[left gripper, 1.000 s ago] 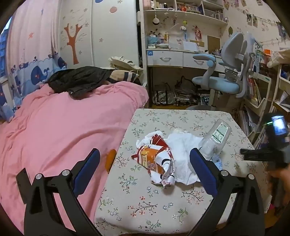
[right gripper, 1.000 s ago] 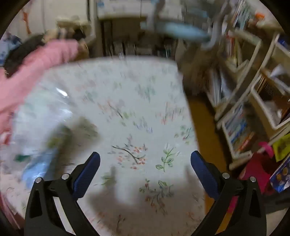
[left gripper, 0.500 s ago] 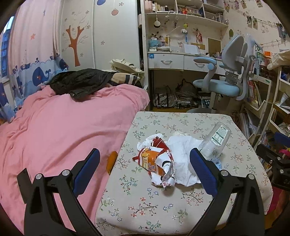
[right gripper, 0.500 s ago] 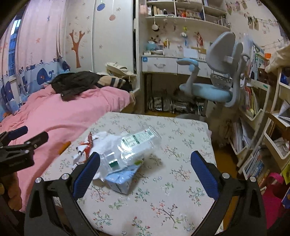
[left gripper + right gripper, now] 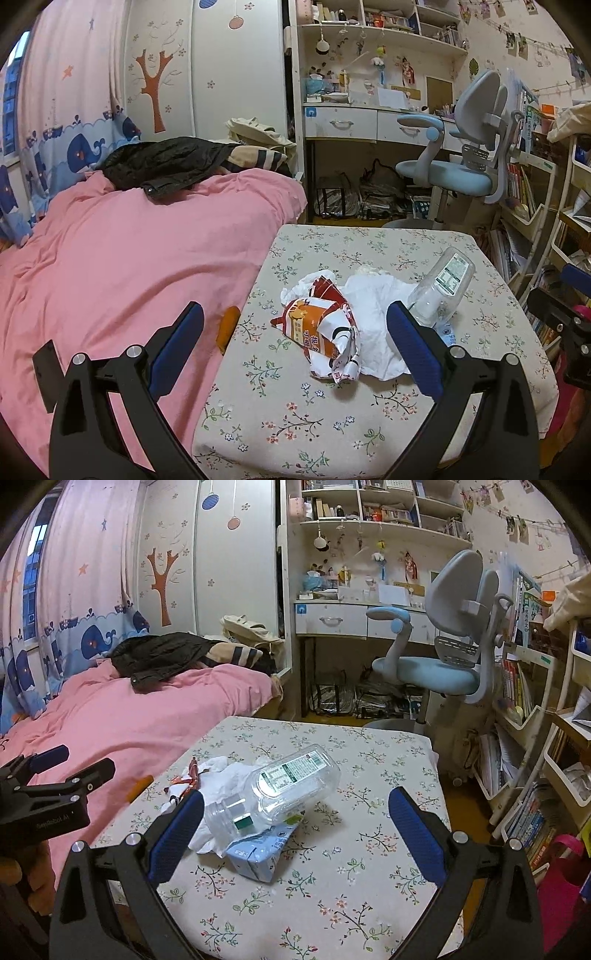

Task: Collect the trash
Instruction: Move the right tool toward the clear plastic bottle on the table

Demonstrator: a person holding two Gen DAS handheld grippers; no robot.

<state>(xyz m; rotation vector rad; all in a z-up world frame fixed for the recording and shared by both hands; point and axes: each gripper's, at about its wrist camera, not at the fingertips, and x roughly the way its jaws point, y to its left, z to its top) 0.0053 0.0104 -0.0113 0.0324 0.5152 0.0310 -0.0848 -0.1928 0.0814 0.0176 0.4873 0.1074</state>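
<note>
Two grippers up and nothing in either one: the left gripper (image 5: 293, 332) has its fingers spread wide and empty, and the right gripper (image 5: 295, 816) is just as wide and just as empty. All the trash sits in one heap on the floral desk (image 5: 369, 886). Between the left fingers lies the crumpled snack wrapper (image 5: 321, 332), red and orange, resting on a white plastic bag (image 5: 373, 317) that runs toward the right-hand finger. Beyond that finger's tip the clear plastic bottle (image 5: 441, 291) lies on its side. From the right wrist view the same bottle (image 5: 280, 794) sits just ahead of the left-hand finger, its open neck pointing back at the camera, propped on a squashed blue carton (image 5: 258, 853).

My read: the pick has not begun, and the bottle is the natural first target for the right side. To do it well, shift until the bottle's body sits squarely between the fingers, close across the ribbed middle rather than the slick neck, and squeeze gently, since thin plastic buckles and can squirt free. The wrapper suits the left; go low to pinch its folded bulk, not a loose flap.
</note>
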